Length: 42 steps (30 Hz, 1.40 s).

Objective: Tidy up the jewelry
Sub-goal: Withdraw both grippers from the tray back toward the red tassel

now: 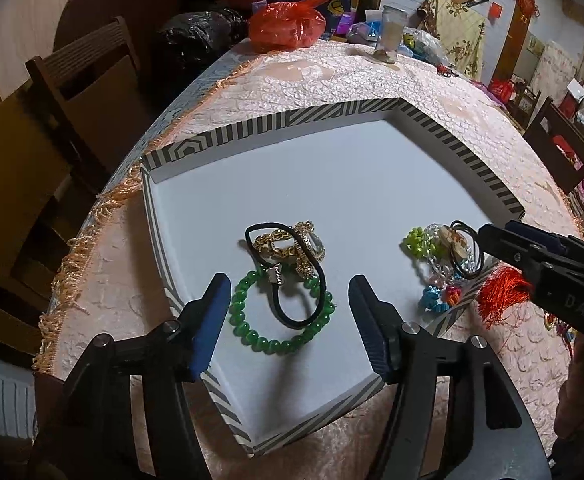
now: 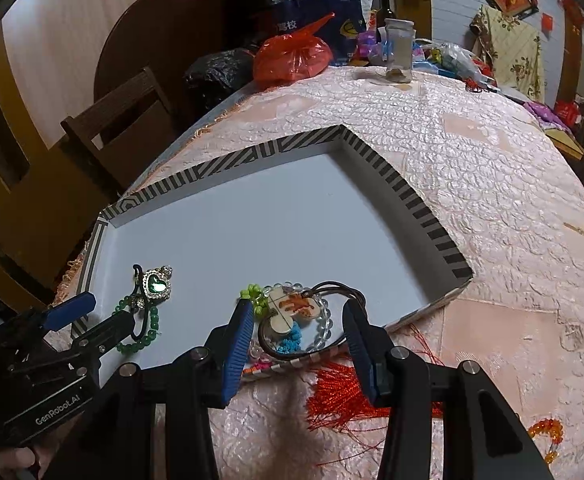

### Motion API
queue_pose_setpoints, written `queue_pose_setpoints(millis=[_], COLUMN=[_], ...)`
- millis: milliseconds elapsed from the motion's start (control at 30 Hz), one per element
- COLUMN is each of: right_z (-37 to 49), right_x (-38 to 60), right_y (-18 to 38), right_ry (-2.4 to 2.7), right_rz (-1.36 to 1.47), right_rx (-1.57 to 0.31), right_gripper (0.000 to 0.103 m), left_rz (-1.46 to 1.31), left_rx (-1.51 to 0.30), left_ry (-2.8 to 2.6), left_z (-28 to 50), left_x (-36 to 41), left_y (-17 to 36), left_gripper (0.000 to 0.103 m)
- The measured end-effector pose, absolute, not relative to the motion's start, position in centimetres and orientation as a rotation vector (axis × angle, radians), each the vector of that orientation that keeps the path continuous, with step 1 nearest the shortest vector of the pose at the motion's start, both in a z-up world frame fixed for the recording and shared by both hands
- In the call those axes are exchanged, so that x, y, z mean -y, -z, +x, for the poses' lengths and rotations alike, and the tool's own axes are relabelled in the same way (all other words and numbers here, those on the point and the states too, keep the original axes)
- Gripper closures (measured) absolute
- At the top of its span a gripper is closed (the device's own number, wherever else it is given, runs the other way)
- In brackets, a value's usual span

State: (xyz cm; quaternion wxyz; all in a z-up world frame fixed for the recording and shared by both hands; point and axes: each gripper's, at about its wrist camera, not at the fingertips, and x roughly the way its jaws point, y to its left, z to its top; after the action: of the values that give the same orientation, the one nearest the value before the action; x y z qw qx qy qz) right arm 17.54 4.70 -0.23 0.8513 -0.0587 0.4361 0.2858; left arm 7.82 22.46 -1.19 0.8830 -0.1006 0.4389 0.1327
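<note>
The left gripper (image 1: 287, 316) hangs with its jaws apart and nothing clamped; just beyond its tips, inside the striped tray (image 1: 251, 128), lies the green bead bracelet (image 1: 279, 316) under a black hair tie (image 1: 292, 276) and a gold chain piece (image 1: 292, 246), heaped as one group. The right gripper (image 2: 296, 340) also stands spread and empty; between and just ahead of its fingers sits a second pile, the clear bead bracelet (image 2: 324, 328) with a pendant (image 2: 292, 308), seemingly sorted apart; a red tassel (image 2: 340, 396) waits outside, beneath it.

left gripper (image 1: 287, 304): jaws apart over green bead bracelet (image 1: 279, 312); black hair tie (image 1: 292, 272) across it
tray (image 1: 332, 116): striped rim
</note>
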Motion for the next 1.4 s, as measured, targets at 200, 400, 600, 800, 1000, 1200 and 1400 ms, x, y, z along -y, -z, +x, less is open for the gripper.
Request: queue_pose_setpoints(millis=[200,400,600,800,1000,1200,1400], right_z=[17.2,17.0,16.3,13.4,11.2,10.0,10.2], right_x=[-3.5,1.0,8.8,17.5,22.6,24.5,21.1], right_y=[-0.6,-2.8,-3.2,-0.2,4.8,5.8,4.0], right_ry=[-0.590,-0.537,-0.407,-0.278,-0.192,-0.200,-0.391], right_rz=[-0.116,-0.104,-0.097,-0.020,-0.013,-0.039,-0.014], right_rx=[-0.908,-0.863,-0.842,-0.868,-0.929,-0.878,-0.824], right_gripper=[0.059,0.057,0.056,0.056,0.056,0.056,0.056], left_rz=[-0.203,-0.215,-0.213,-0.159,-0.070,-0.069,-0.024], left_rx=[-0.923,-0.899,-0.841,-0.850,-0.901,-0.915,-0.901], left_ry=[-0.287,-0.314,-0.261,-0.068,0.074,0.125,0.087], left_z=[7.8,7.4,7.0,7.3,7.8,8.8,9.0], left_x=[-22.4,-22.5,-20.0,-12.7,-5.4,-1.1,-0.1], left_y=[1.0,-0.6,-2.9,-2.3,0.7,2.2,4.4], left_gripper=[0.042,0.040,0.038,0.038,0.038,0.038,0.037])
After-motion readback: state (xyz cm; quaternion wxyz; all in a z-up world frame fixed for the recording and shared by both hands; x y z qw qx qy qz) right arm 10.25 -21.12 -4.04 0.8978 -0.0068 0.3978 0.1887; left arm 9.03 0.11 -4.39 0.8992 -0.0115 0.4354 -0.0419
